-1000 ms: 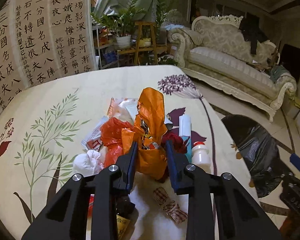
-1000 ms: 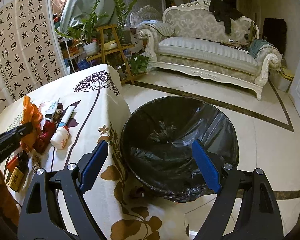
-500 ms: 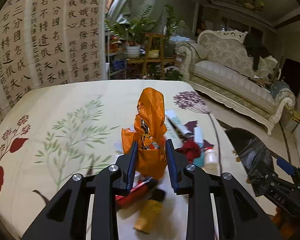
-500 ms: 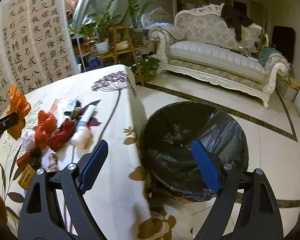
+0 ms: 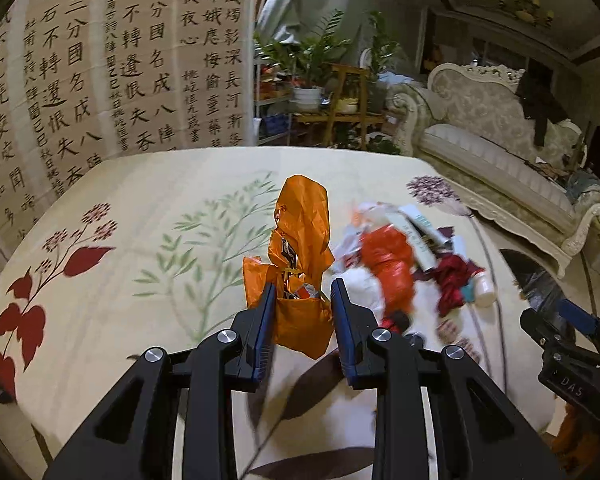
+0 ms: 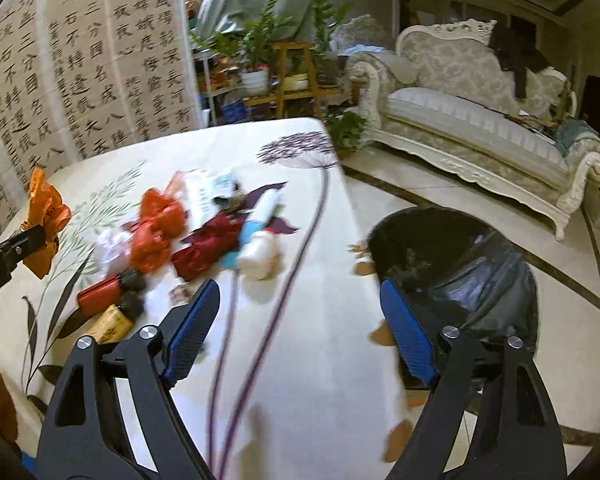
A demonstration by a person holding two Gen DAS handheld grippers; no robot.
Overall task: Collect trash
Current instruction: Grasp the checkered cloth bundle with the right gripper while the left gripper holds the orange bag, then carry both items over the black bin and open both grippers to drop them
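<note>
The left gripper (image 5: 302, 300) has its fingers clamped on an orange bag (image 5: 300, 240), holding it up above the worktop (image 5: 140, 208), which wears a cream cloth printed with leaves and flowers. The crumpled bag stands tall between the fingers, its top poking up and some scraps showing inside.

The right gripper (image 6: 300, 332) hangs over the near right part of the worktop with its fingers wide apart and nothing between them. From its camera, the orange bag shows at far left (image 6: 44, 216), pinched in the other tool.

The rest of the trash sits in a loose heap toward the right side of the worktop: a red-orange bag (image 6: 156, 228), a dark red wrapper (image 6: 208, 246), a white bottle (image 6: 258, 256) lying on its side, a white wad (image 6: 110, 248), a flat carton (image 6: 204, 196), and two small bottles (image 6: 108, 308) nearer the edge.

Just off the right edge, on the tiled floor, is a bin (image 6: 460, 272) lined with black plastic, its mouth open. A cream sofa (image 6: 480, 120) stands beyond it, and potted plants (image 6: 260, 48) by the calligraphy screen (image 6: 80, 72).
</note>
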